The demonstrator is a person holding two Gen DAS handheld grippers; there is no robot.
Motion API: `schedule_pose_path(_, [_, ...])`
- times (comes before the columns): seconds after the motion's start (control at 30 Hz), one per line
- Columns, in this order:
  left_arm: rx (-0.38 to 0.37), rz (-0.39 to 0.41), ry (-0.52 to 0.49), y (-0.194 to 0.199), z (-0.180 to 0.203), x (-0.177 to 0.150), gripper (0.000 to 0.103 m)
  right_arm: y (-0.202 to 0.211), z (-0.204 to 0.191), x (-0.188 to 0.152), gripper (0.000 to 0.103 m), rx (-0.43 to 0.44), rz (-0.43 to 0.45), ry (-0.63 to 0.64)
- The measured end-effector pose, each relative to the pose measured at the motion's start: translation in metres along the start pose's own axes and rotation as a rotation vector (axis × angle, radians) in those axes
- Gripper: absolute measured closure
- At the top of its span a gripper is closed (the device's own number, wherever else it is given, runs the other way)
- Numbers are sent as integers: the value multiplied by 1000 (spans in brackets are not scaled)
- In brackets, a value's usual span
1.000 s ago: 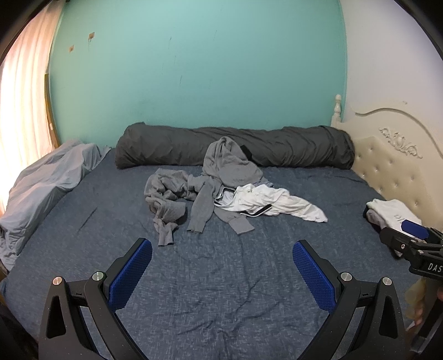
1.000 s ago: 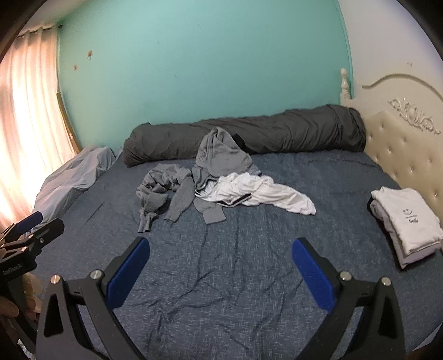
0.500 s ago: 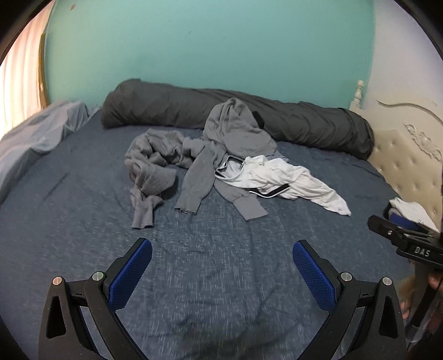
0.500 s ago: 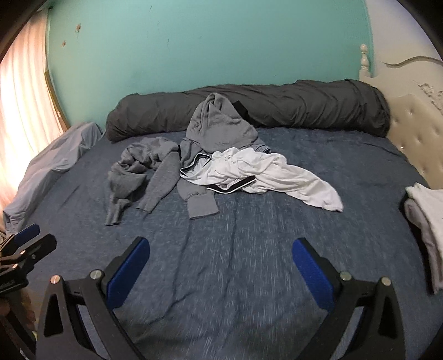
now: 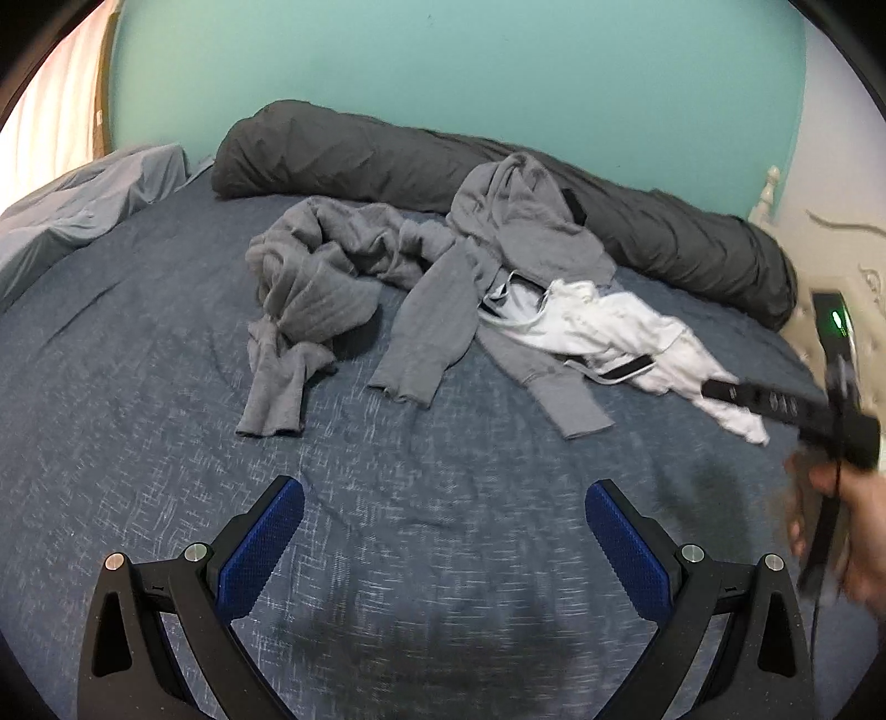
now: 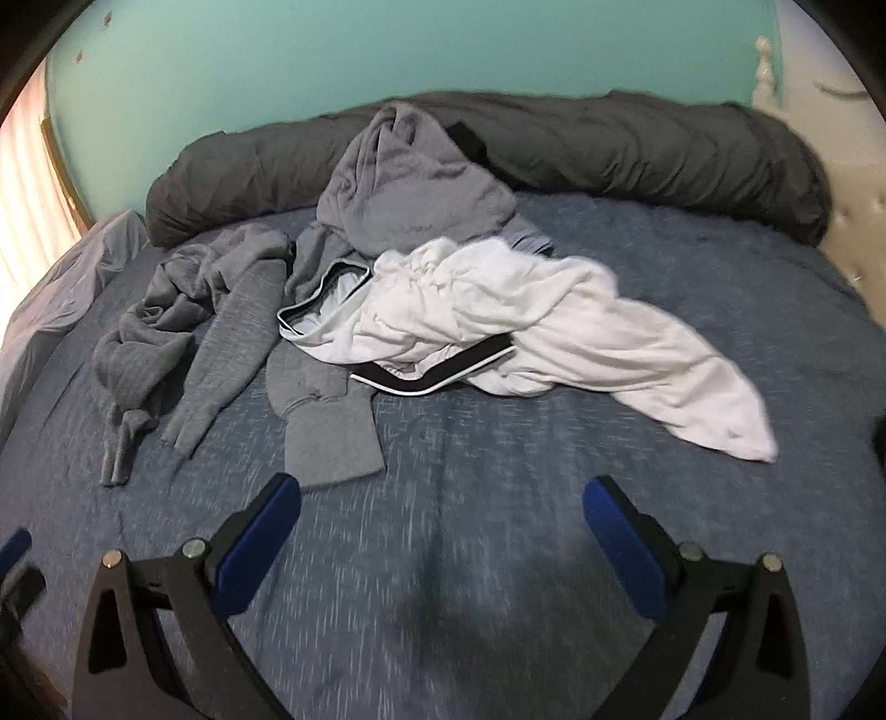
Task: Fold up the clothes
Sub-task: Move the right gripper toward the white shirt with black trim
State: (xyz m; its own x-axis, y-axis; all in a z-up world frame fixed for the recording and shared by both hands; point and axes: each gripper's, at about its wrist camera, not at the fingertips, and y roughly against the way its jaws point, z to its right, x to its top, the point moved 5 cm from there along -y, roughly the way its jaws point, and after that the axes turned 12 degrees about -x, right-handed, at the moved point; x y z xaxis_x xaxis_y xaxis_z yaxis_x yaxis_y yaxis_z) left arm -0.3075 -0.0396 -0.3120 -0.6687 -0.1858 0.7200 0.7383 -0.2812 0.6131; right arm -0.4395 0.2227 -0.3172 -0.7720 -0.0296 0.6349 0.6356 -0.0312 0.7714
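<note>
Blue bedsheet, teal wall

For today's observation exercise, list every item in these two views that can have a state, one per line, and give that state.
left tongs: open, empty, above the bed sheet
right tongs: open, empty
white garment: unfolded, crumpled, lying partly on the grey hoodie
grey hoodie: unfolded, heaped against the dark duvet roll
grey knit garment: unfolded, bunched up
dark duvet roll: rolled along the wall
bed sheet: spread, wrinkled

Teal wall; cream headboard, seemingly tufted
</note>
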Motion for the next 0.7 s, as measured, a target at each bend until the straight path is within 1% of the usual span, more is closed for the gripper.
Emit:
schedule_pose_path(0.1, [-17,-7,27,-13,-13,-9,0,-32,-2,9,1,-5,-27,-19])
schedule_pose_path(0.23, [-18,-7,44,-20,-26,-14,0,-63,-5,24,2,-20,-23,-14])
schedule_pose_path(0.33, [-19,-13,63,-23,-38,-18,0,-82,-7,35,5,-23,-18,-11])
schedule_pose_path(0.47, [-24,-3,82,-21,-45,-19,0,-109,-6,47,11,-21,-34,-67])
schedule_pose_path(0.5, [-26,-1,82,-21,-46,-19,0,-116,-5,49,19,-17,-42,-85])
schedule_pose_path(0.53, [-27,2,79,-20,-46,-19,0,-123,-5,50,24,-8,-51,-104])
schedule_pose_path(0.6, [-23,7,61,-19,-45,-19,0,-135,-7,51,39,11,-73,-124])
schedule_pose_path(0.63, [-21,9,56,-19,-45,-19,0,-139,-8,50,42,12,-82,-120])
schedule_pose_path(0.7, [-31,17,62,-18,-45,-19,0,-145,-14,50,59,13,-83,-95])
